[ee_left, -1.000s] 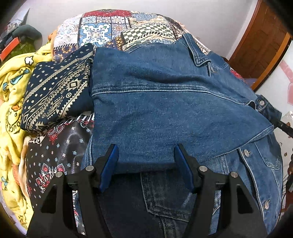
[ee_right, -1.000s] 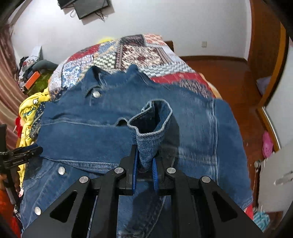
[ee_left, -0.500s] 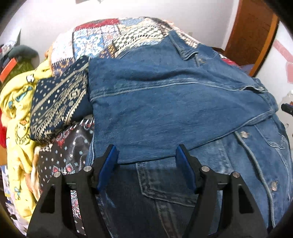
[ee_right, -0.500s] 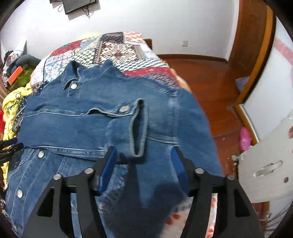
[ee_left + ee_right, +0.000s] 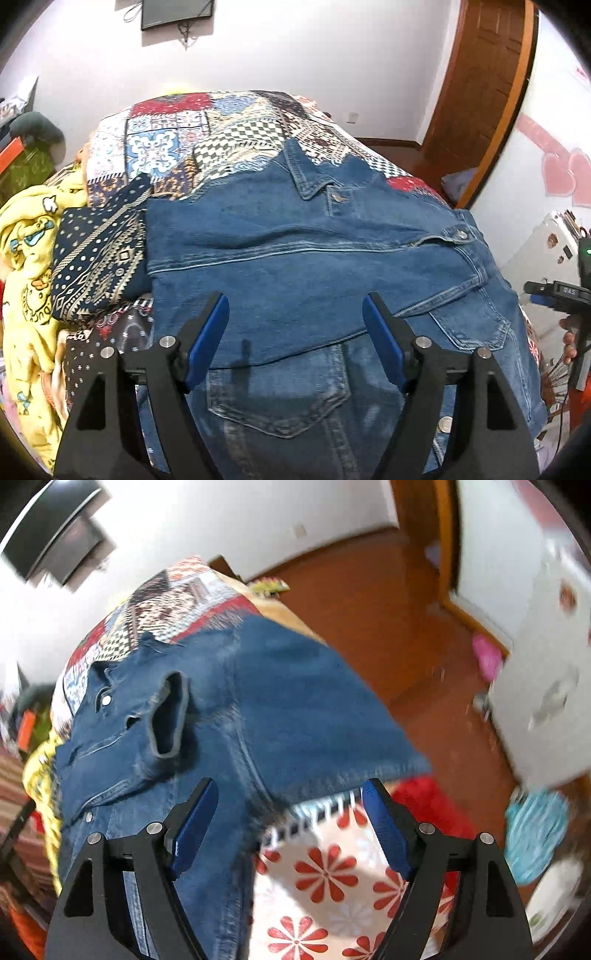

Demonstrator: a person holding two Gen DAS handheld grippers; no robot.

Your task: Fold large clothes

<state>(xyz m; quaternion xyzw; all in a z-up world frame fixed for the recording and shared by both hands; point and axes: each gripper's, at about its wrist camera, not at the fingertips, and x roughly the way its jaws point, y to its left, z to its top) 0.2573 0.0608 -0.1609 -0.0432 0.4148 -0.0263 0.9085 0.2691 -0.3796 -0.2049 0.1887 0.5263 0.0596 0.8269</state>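
I am opening both the left gripper (image 5: 295, 334) and the right gripper (image 5: 290, 821) wide, holding nothing. The denim jacket (image 5: 314, 258) is hanging over the bed (image 5: 177, 136) edge, so its loose sleeve (image 5: 168, 716) might slide off.

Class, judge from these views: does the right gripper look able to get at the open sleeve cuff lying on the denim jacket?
Probably yes. The right gripper, jaws opening and empty, hangs over the denim jacket; the sleeve cuff lies on top, uncovered, nothing between.
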